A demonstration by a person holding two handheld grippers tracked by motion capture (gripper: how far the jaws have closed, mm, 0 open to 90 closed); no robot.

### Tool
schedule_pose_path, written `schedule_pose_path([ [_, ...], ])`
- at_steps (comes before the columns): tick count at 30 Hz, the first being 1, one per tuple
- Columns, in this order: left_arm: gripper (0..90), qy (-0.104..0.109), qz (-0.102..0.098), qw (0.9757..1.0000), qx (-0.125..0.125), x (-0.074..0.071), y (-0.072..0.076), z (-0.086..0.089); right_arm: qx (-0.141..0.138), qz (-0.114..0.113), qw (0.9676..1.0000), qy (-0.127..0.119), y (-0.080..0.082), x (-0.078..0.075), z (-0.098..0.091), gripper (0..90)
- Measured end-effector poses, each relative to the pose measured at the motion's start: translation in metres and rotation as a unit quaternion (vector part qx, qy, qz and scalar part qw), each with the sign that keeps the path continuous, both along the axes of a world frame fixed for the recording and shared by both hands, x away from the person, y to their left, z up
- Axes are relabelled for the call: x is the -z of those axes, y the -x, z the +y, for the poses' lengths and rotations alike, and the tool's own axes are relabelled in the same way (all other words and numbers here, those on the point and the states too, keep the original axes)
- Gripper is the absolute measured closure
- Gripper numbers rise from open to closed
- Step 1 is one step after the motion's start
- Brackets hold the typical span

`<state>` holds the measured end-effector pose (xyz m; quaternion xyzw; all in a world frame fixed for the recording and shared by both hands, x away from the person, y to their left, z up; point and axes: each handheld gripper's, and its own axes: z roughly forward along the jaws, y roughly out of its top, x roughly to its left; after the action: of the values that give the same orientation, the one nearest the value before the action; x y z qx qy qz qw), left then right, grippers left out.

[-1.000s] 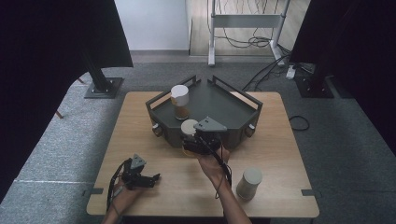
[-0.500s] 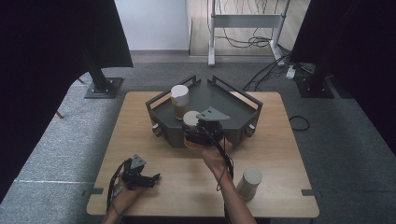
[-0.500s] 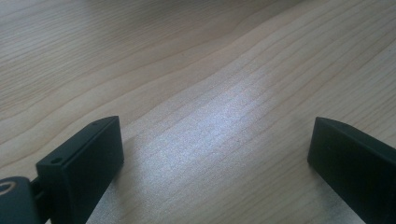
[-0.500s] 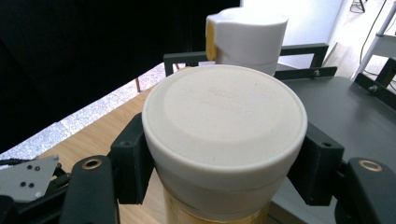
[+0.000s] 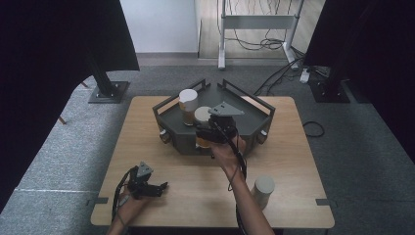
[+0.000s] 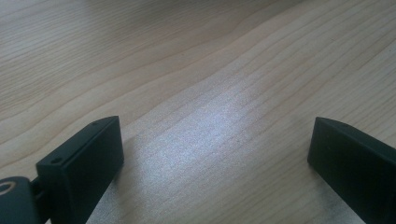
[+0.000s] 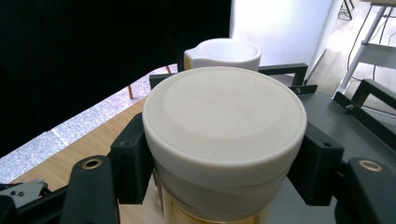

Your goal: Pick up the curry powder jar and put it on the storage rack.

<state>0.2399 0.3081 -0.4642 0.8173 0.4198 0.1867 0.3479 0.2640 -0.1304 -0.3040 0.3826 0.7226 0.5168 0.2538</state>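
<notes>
Wooden tabletop point(image 5: 161, 152), pale and straight-grained, carried a dark grey tray point(image 5: 254, 125) of angular, many-sided outline with raised rail handles, set toward the far edge at the middle. One lidded jar point(image 5: 188, 104) stood upright inside the tray near its far-left rim, showing amber contents under a white lid. A second jar point(image 5: 202, 128) of the same pattern was clamped in the right gripper point(image 5: 208, 134) above the tray's near-left portion; whether its base touched the tray floor could not be determined. In the right gripper view, the black fingers point(image 7: 133, 158) pressed on both flanks of that jar point(image 7: 224, 140), just under its round, smooth, matt white lid, with golden contents visible beneath. A third jar point(image 5: 263, 191) stood apart on the tabletop near the near-right corner, beside the person's right forearm.

Left gripper point(image 5: 149, 188) rested near the near-left corner, jaws spread wide and grasping nothing; the left gripper view showed bare wood grain point(image 6: 210, 93) between its blocky black fingers point(image 6: 84, 163).

Assessment: the work appeared to be loading jars into the tray. One jar was judged placed, one in hand and awaiting release, one not yet collected. Roughly the midpoint
</notes>
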Motion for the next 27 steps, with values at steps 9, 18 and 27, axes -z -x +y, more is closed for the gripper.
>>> schedule_pose_path([
  [9,3.3,-0.001,0.0,1.0,0.0,0.0,0.0,0.0,0.017,-0.006,0.9998,0.004,-0.008,-0.01,-0.003,33.3],
  [18,3.3,-0.001,0.0,1.0,0.0,0.0,0.0,0.0,0.032,-0.007,0.9995,0.0,-0.019,-0.012,-0.006,33.3],
  [27,3.3,-0.001,0.0,1.0,0.0,0.0,0.0,0.0,0.047,-0.012,0.9987,0.013,-0.033,-0.015,-0.005,33.3],
])
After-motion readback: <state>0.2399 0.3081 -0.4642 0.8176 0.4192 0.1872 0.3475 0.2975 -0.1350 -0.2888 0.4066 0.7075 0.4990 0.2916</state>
